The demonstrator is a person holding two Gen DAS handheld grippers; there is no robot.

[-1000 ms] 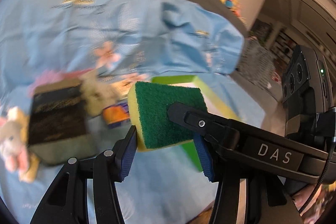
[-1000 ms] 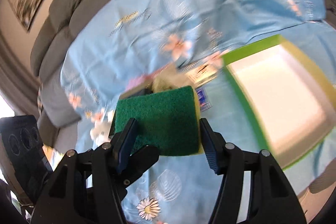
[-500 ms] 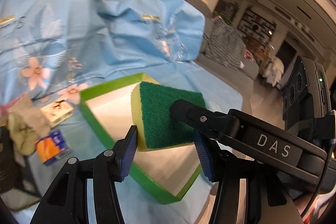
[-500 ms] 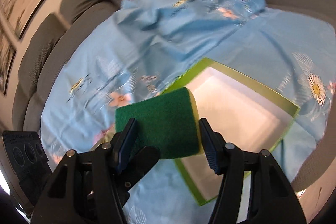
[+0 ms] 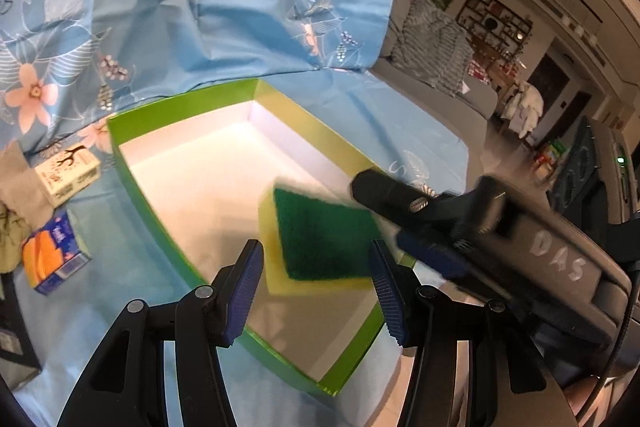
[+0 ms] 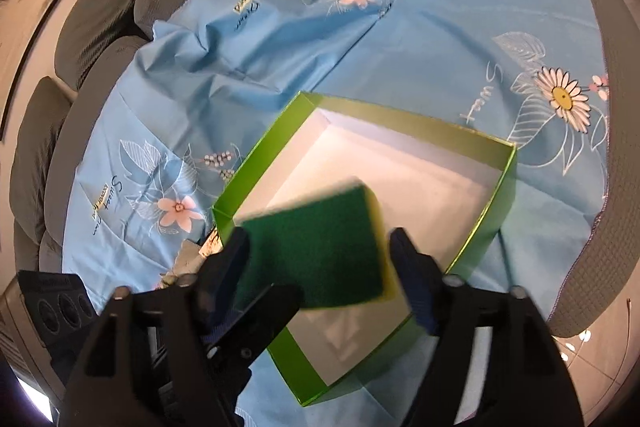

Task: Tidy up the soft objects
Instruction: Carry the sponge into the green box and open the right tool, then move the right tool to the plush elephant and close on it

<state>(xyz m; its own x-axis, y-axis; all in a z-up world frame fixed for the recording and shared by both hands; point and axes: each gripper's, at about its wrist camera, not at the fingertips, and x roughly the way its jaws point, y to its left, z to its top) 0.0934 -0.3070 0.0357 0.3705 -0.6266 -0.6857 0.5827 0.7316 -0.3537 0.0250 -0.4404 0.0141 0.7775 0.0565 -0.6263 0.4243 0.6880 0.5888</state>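
Note:
A green-and-yellow sponge hangs blurred over the near corner of the green box, whose white inside holds nothing else. My right gripper has its jaws opening around the sponge, with a gap showing at the right pad, so the sponge is loose. In the left wrist view the same sponge shows just beyond my left gripper, which stands partly open and does not press on it. A finger of the right gripper reaches in from the right over the green box.
A blue floral cloth covers the grey sofa under the box. Left of the box lie a small white carton, an orange-and-blue pack and a pale soft item. The sofa's front edge is near the box's right corner.
Both grippers swung from above the pile of small items to above the green box and came lower. The right jaws have widened and the sponge has come loose between them.

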